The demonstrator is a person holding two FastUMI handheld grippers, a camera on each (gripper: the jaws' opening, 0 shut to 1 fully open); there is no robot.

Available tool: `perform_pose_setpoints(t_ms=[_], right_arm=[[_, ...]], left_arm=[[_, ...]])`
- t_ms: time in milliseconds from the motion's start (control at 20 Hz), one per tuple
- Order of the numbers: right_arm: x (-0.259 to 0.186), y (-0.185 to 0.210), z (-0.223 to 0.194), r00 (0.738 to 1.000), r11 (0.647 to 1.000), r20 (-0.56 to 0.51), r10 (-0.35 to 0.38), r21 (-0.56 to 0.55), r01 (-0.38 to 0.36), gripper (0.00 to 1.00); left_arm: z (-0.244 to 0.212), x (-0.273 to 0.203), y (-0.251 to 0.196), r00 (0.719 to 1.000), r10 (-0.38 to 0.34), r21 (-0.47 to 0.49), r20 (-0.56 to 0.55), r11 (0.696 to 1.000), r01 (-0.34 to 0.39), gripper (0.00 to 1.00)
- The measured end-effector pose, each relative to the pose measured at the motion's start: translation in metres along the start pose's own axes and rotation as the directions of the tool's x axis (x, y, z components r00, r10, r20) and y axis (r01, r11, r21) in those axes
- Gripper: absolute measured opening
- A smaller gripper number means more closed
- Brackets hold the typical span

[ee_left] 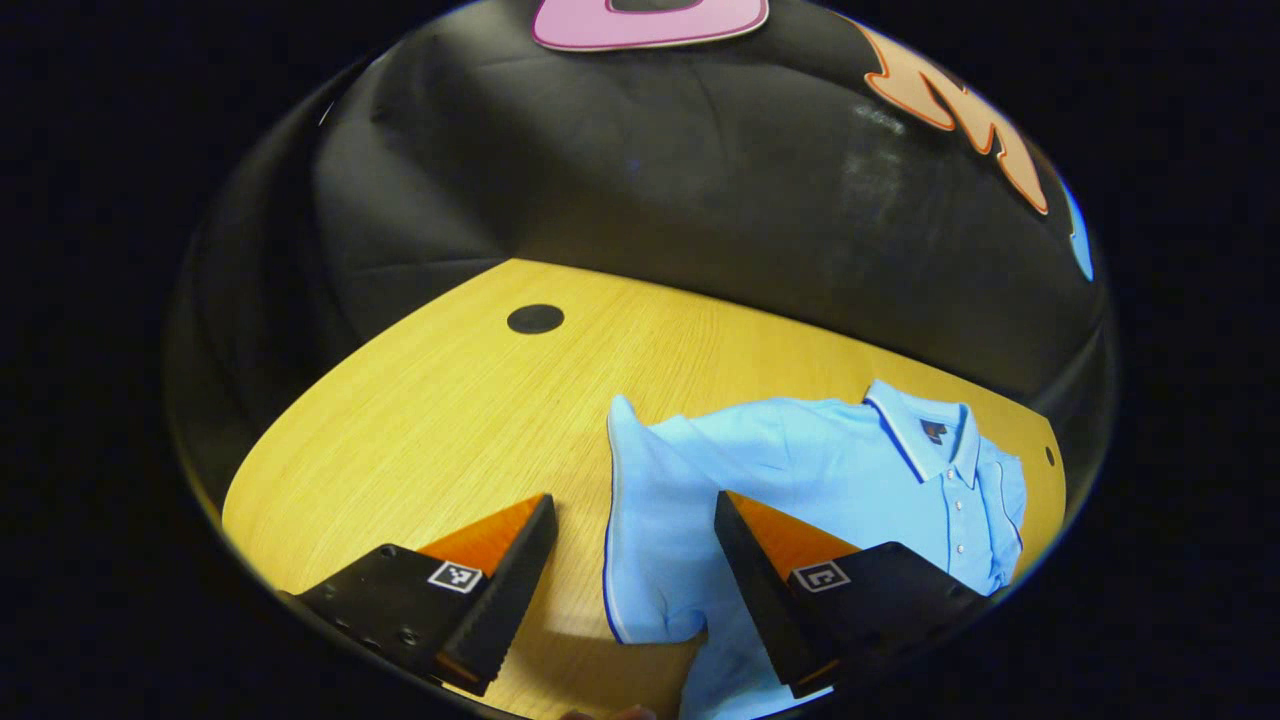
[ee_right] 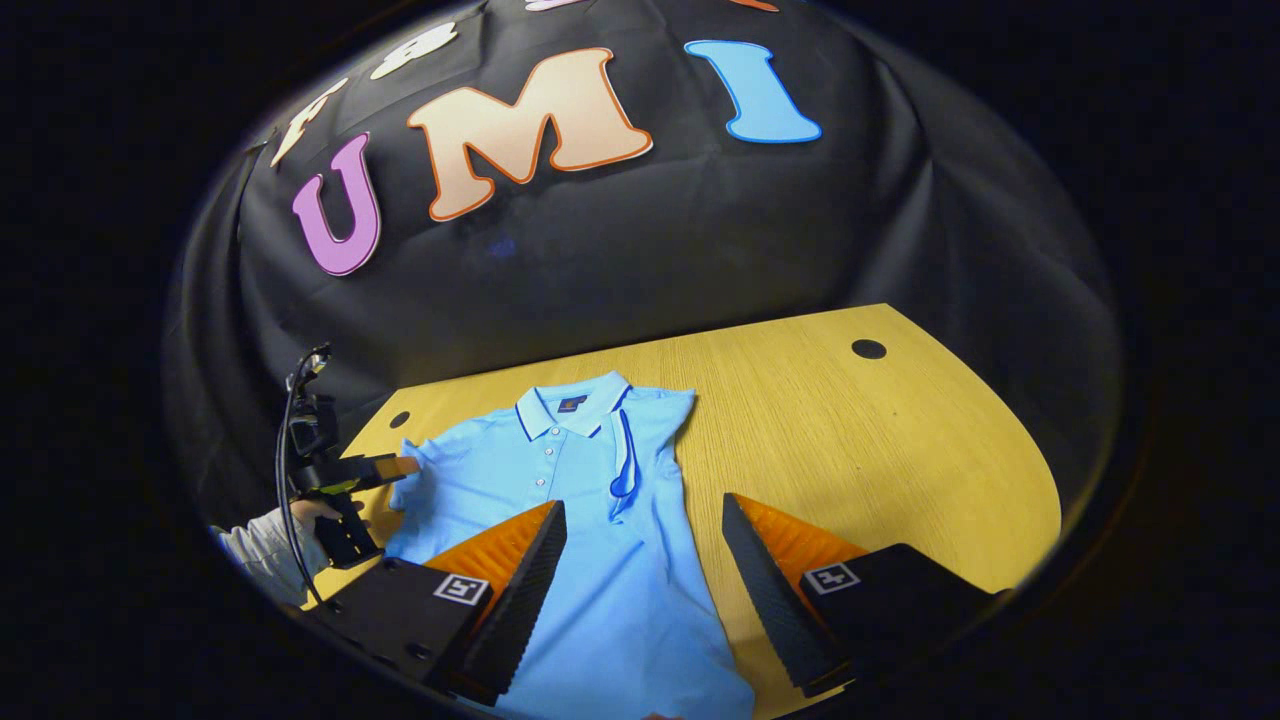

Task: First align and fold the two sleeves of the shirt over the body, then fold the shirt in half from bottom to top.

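Note:
A light blue polo shirt (ee_right: 560,490) lies flat on the wooden table (ee_right: 850,440), collar at the far end. In the right gripper view one sleeve (ee_right: 627,455) is folded over the body, its dark-trimmed cuff pointing toward me. My right gripper (ee_right: 640,570) hovers open above the shirt's lower body and side edge. In the left gripper view the other sleeve (ee_left: 650,520) is spread out on the table, away from the shirt (ee_left: 820,470). My left gripper (ee_left: 635,570) is open, with that sleeve between its fingers. From the right gripper view, a hand holds the left gripper (ee_right: 395,468) at that sleeve.
The table (ee_left: 420,420) has round black grommet holes (ee_left: 535,319) (ee_right: 868,349) (ee_right: 399,419). Black cloth wall rises behind its far edge. Bare wood stretches on either side of the shirt. A sleeved hand (ee_right: 270,545) and a cable sit at the table's left edge.

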State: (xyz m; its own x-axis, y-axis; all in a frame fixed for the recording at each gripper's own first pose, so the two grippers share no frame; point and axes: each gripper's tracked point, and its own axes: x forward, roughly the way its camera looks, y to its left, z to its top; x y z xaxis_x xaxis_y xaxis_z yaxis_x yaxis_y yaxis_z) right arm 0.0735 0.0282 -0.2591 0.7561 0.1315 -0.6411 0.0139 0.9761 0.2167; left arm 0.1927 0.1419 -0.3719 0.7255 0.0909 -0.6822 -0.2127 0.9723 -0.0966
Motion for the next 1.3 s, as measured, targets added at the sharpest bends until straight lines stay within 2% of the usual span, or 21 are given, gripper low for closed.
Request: perform_pose_setpoints(t_ms=[150,200,350,400,450,500,550,600,650,700,750,800,850,900,1100,1300], right_arm=[[-0.003,-0.004,-0.003,1.000,1.000,-0.009,-0.003,0.008,0.003,0.98],[-0.004,-0.005,-0.005,1.000,1.000,-0.010,-0.005,0.011,0.005,0.98],[-0.011,-0.011,-0.005,1.000,1.000,-0.008,-0.013,0.004,0.013,0.98],[-0.012,-0.012,-0.007,1.000,1.000,-0.009,-0.018,-0.004,0.018,0.93],[-0.015,-0.013,-0.008,1.000,1.000,-0.012,-0.018,-0.006,0.018,0.93],[-0.017,-0.012,-0.008,1.000,1.000,-0.013,-0.017,-0.005,0.017,0.98],[-0.019,-0.013,-0.005,1.000,1.000,-0.006,-0.016,-0.003,0.016,0.98],[-0.021,-0.013,-0.004,1.000,1.000,0.001,-0.014,-0.003,0.014,0.93],[-0.024,-0.013,-0.002,1.000,1.000,0.006,-0.011,-0.003,0.011,0.93],[-0.025,-0.014,-0.002,1.000,1.000,0.009,-0.010,-0.005,0.010,0.98],[-0.026,-0.015,-0.002,1.000,1.000,0.010,-0.010,-0.005,0.010,0.93],[-0.029,-0.016,-0.001,1.000,1.000,0.013,-0.011,-0.005,0.011,0.93],[-0.031,-0.017,-0.001,1.000,1.000,0.015,-0.012,-0.001,0.012,0.98],[-0.031,-0.016,-0.003,1.000,1.000,0.014,-0.012,0.005,0.011,0.98],[-0.033,-0.015,-0.003,1.000,1.000,0.015,-0.006,0.012,0.005,0.98],[-0.027,-0.013,-0.007,1.000,1.000,0.007,-0.012,0.018,0.012,0.98]], left_arm=[[-0.004,0.003,-0.006,1.000,-0.011,0.048,-0.016,0.999,0.012,0.90],[-0.005,0.006,-0.004,1.000,-0.008,0.073,-0.025,0.997,0.010,0.68],[0.001,0.007,-0.024,0.997,-0.081,0.049,-0.009,0.995,0.082,0.02],[-0.001,0.007,-0.025,0.996,-0.080,0.060,-0.024,0.995,0.082,0.00],[0.001,0.006,-0.025,0.997,-0.072,0.071,-0.025,0.995,0.074,0.00],[0.006,0.003,-0.030,0.997,-0.076,0.074,-0.016,0.994,0.077,0.00],[0.012,-0.002,-0.039,0.996,-0.093,0.076,-0.002,0.993,0.093,0.00],[0.020,-0.009,-0.048,0.994,-0.112,0.082,0.014,0.991,0.110,0.00],[0.027,-0.015,-0.056,0.992,-0.127,0.091,0.028,0.988,0.124,0.00],[0.034,-0.022,-0.066,0.989,-0.143,0.100,0.042,0.985,0.138,0.00],[0.038,-0.029,-0.077,0.986,-0.162,0.107,0.049,0.982,0.156,0.00],[0.043,-0.034,-0.088,0.982,-0.182,0.111,0.056,0.978,0.175,0.00],[0.044,-0.038,-0.100,0.978,-0.201,0.115,0.059,0.974,0.193,0.00],[0.045,-0.041,-0.111,0.974,-0.220,0.123,0.059,0.970,0.211,0.00],[0.034,-0.042,-0.141,0.969,-0.245,0.144,0.036,0.961,0.238,0.00],[0.018,-0.036,-0.148,0.972,-0.235,0.185,0.007,0.955,0.230,0.00]])
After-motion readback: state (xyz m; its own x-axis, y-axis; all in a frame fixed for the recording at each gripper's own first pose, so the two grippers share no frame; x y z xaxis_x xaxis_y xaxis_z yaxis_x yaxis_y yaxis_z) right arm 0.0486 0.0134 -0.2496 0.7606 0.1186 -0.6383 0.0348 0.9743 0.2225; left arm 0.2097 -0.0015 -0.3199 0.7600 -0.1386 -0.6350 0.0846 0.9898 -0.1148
